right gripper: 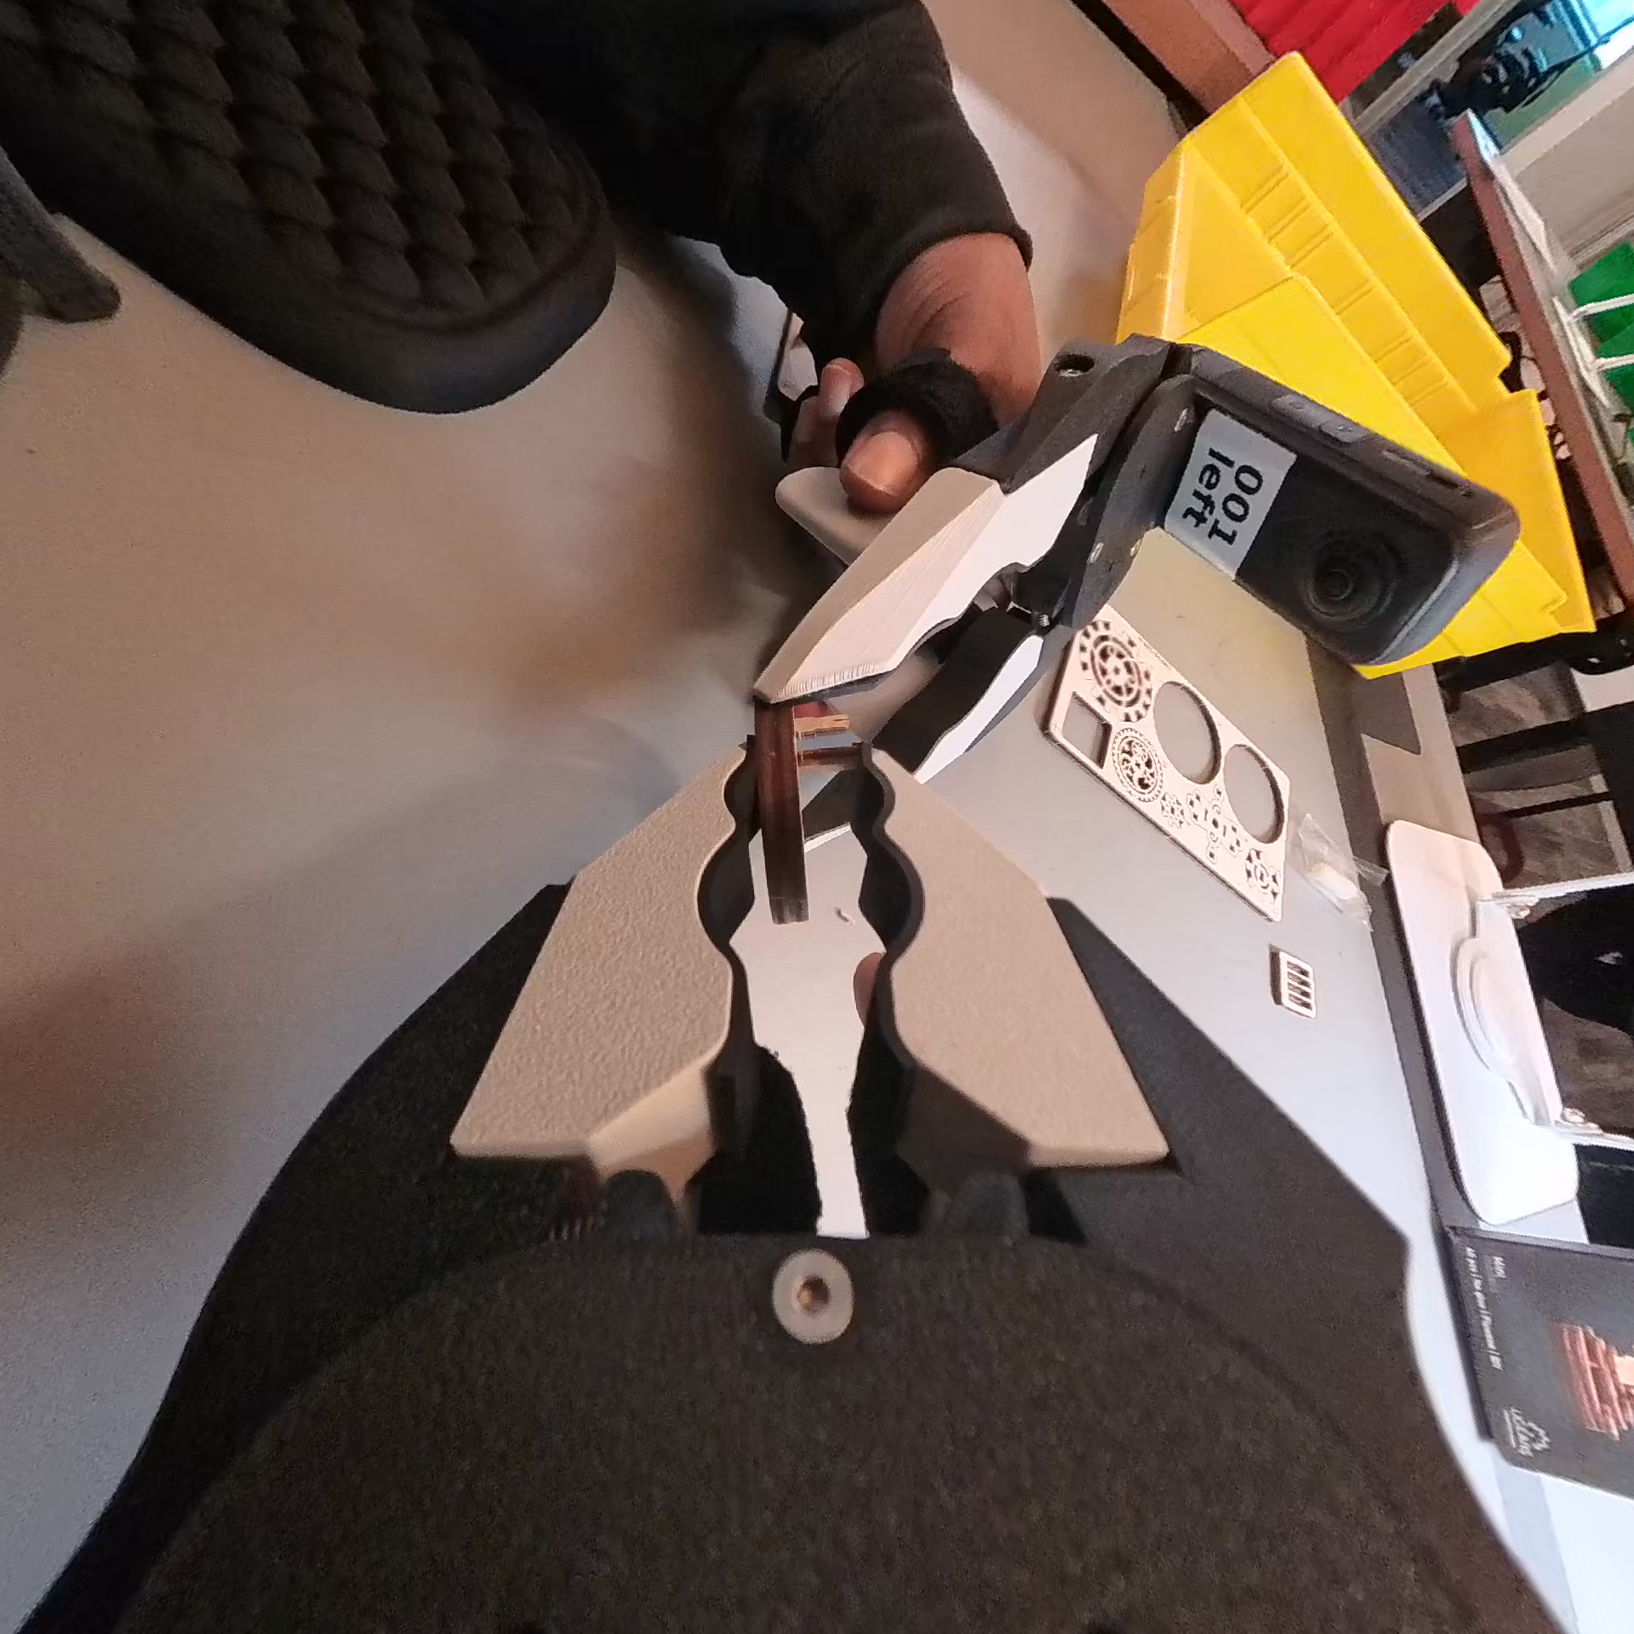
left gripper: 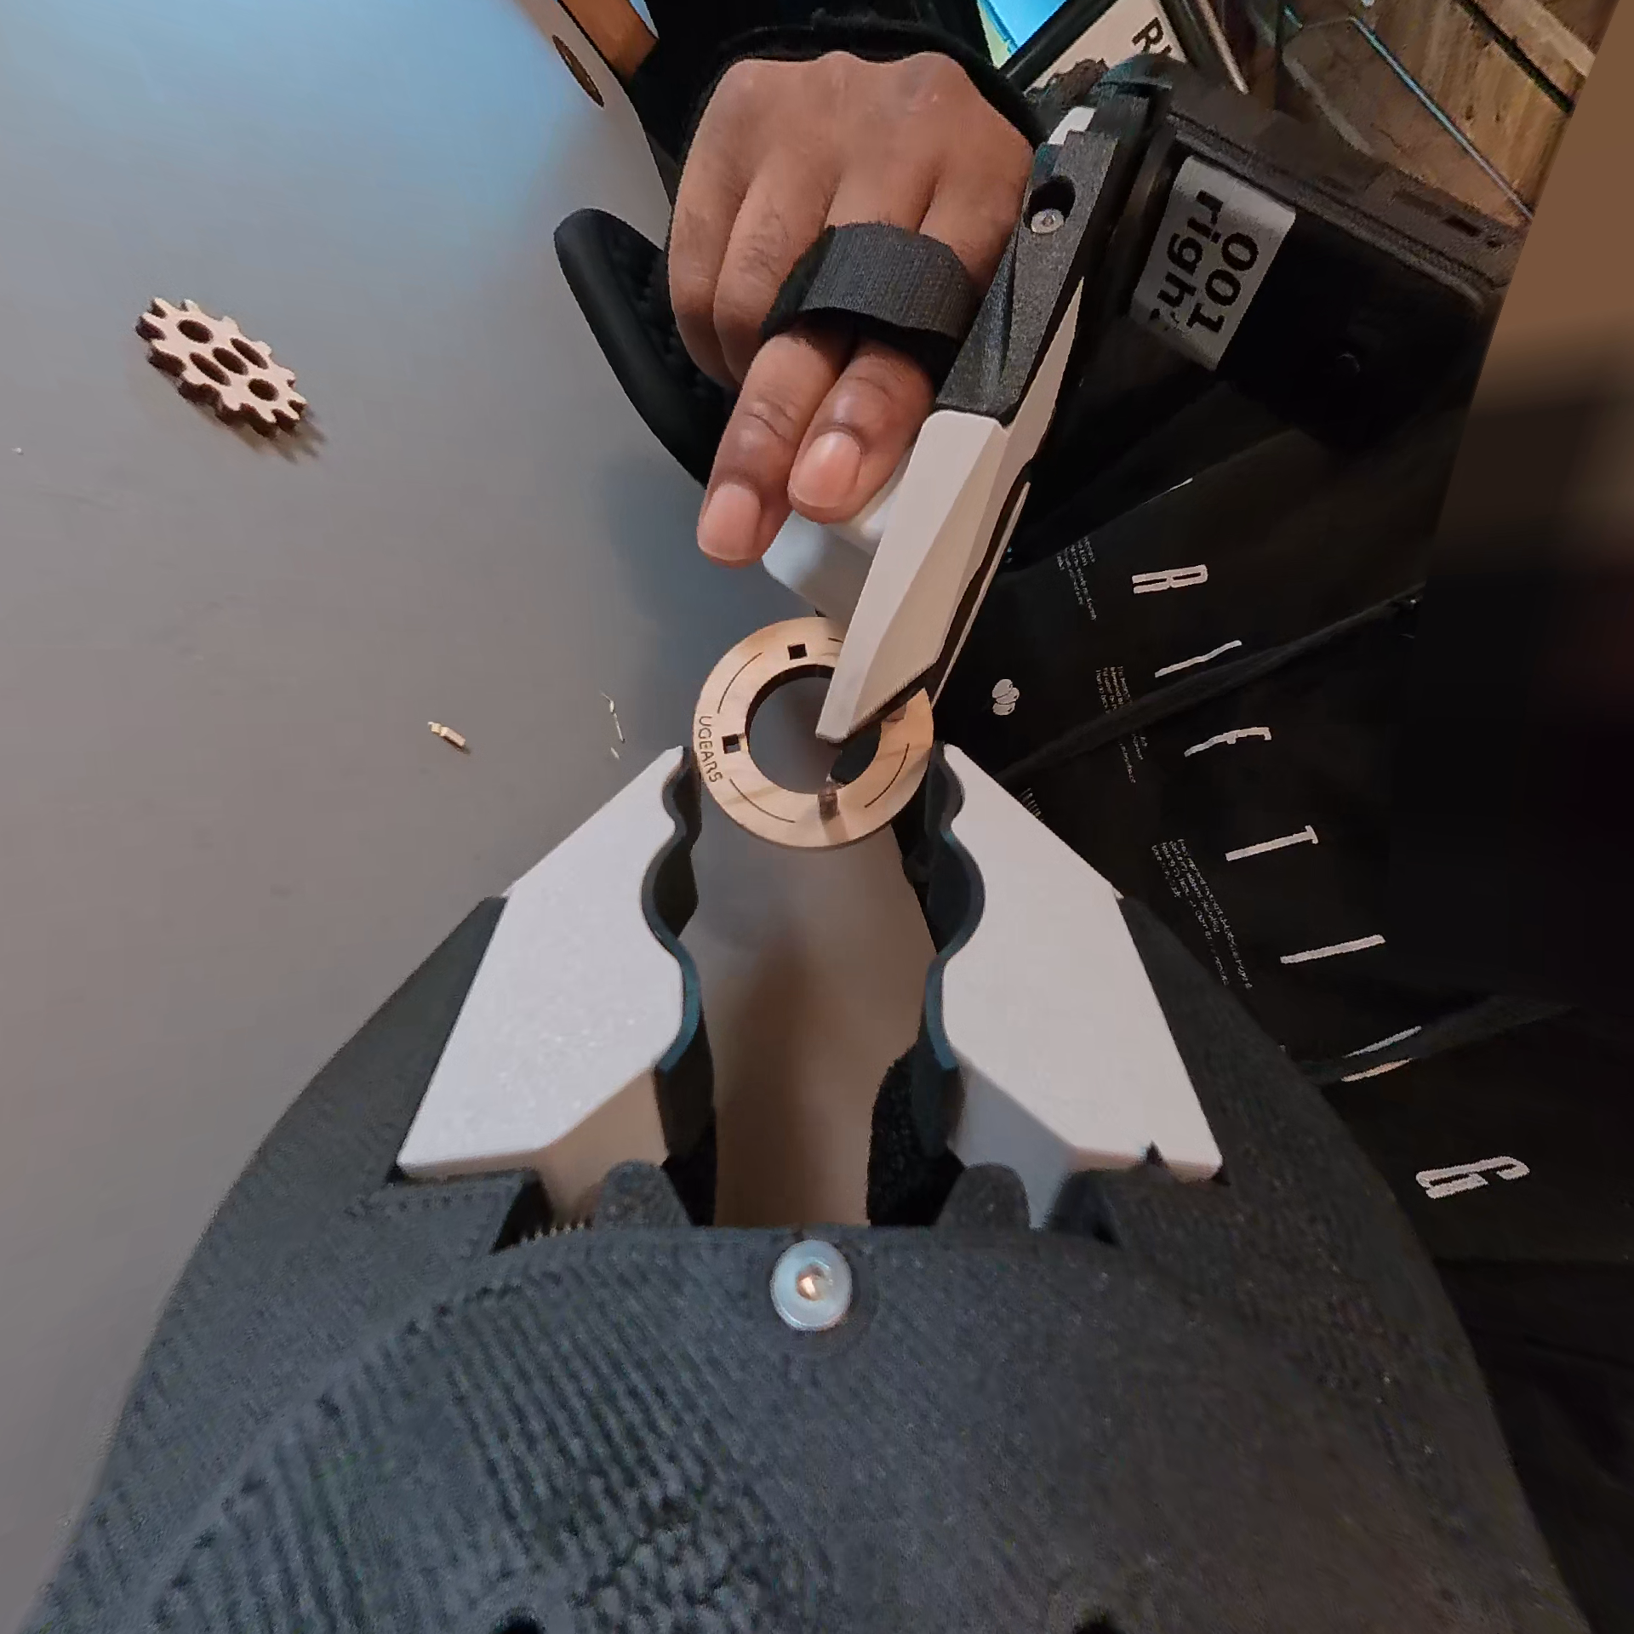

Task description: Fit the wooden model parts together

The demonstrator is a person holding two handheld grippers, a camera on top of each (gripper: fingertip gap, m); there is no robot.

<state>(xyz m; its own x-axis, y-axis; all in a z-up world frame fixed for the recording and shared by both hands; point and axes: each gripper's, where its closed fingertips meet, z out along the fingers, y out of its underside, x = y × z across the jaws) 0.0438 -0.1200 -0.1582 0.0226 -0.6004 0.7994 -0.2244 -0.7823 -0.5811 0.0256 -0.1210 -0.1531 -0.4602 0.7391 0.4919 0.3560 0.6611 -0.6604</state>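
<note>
A flat wooden ring (left gripper: 734, 707) with small square slots sits between the tips of my left gripper (left gripper: 813, 760), which is shut on its edges above the grey table (left gripper: 265, 884). My right gripper (left gripper: 844, 738) comes in from above and is pinched on the ring's rim beside the centre hole. In the right wrist view the ring (right gripper: 782, 831) shows edge-on as two thin dark layers between my right gripper's fingertips (right gripper: 806, 760). Small pale wooden pegs (right gripper: 827, 738) stick out of its side. A left gripper finger (right gripper: 884, 601) touches the ring's top.
A wooden gear (left gripper: 221, 367) lies on the table at the far left, with wood scraps (left gripper: 446, 734) nearer. A black bag (left gripper: 1282, 840) lies to the right. A punched wooden parts sheet (right gripper: 1167, 769), yellow bins (right gripper: 1326, 309), a white tray (right gripper: 1450, 1017) and a dark box (right gripper: 1547, 1353) also show. My left and right fingertips are right by each other. It is some 11 centimetres from my left tips to the wooden gear (left gripper: 221, 367).
</note>
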